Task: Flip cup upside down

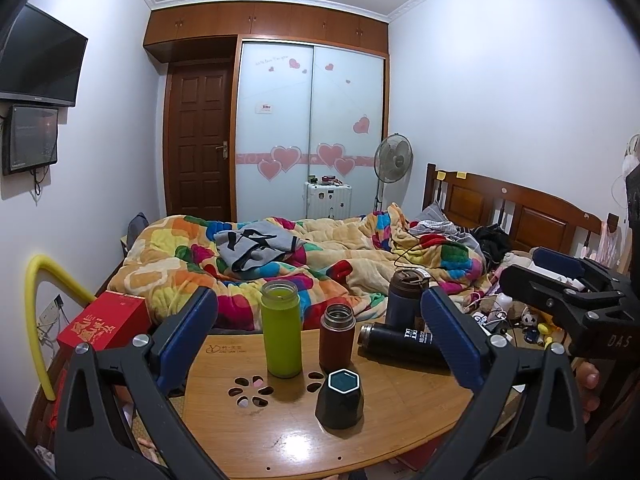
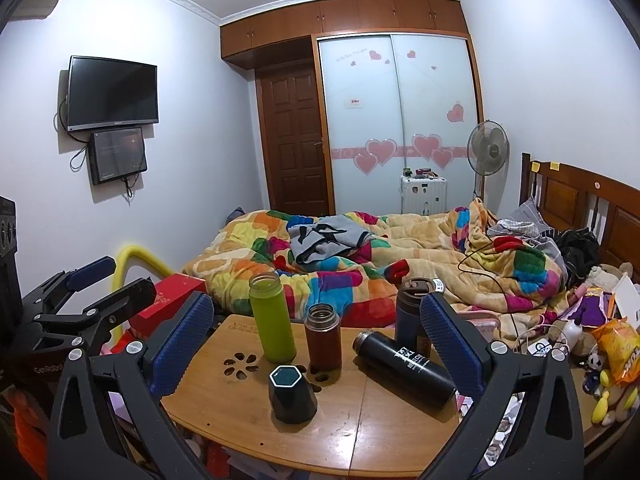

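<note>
"DAS" moulded on the right gripper (image 1: 560, 276) body; "GenRobot" partly legible on the left gripper (image 2: 116, 280) body.

The left hand-held gripper (image 1: 318, 336) is level and points forward, its two blue-padded fingers (image 1: 188, 332) spread wide apart with nothing between them. The right hand-held gripper (image 2: 316, 340) is held the same way beside it, its blue pads (image 2: 450, 344) also far apart and gripping nothing. Each shows at the edge of the other's view: the right one (image 1: 548, 276) on the right side, the left one (image 2: 108, 284) on the left side, both with jaws parted. A fingertip (image 1: 588, 378) of the person's right hand shows under the right tool's black body.
</note>
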Available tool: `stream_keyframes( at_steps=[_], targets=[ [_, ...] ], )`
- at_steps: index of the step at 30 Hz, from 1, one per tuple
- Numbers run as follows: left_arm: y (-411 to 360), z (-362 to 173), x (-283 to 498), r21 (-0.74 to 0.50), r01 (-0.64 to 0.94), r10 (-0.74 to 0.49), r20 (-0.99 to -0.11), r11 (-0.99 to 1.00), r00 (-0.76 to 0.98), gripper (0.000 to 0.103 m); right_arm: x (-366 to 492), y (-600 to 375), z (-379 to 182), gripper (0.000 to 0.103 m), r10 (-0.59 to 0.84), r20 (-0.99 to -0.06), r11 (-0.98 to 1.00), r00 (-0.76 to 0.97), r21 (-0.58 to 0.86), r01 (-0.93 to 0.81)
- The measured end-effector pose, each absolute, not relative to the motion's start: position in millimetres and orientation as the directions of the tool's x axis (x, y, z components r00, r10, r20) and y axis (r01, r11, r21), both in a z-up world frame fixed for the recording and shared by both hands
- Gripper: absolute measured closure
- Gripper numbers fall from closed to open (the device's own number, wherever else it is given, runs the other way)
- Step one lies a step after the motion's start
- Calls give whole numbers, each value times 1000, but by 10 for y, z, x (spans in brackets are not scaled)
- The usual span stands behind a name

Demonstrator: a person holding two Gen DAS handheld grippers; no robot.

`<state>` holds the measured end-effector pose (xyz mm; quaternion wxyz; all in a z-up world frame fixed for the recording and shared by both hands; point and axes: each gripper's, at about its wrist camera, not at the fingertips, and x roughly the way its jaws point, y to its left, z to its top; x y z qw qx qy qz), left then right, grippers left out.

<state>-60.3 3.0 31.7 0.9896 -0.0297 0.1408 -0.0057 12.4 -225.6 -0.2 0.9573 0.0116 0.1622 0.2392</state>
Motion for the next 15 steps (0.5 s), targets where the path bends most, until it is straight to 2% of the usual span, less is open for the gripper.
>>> stream_keyframes(
  at_steps=[15],
  targets=[
    [21,283,-596,-63,3,-21,-283,998,959,0,150,-2264,5,0,462,-313,885,830,107,-452]
  ],
)
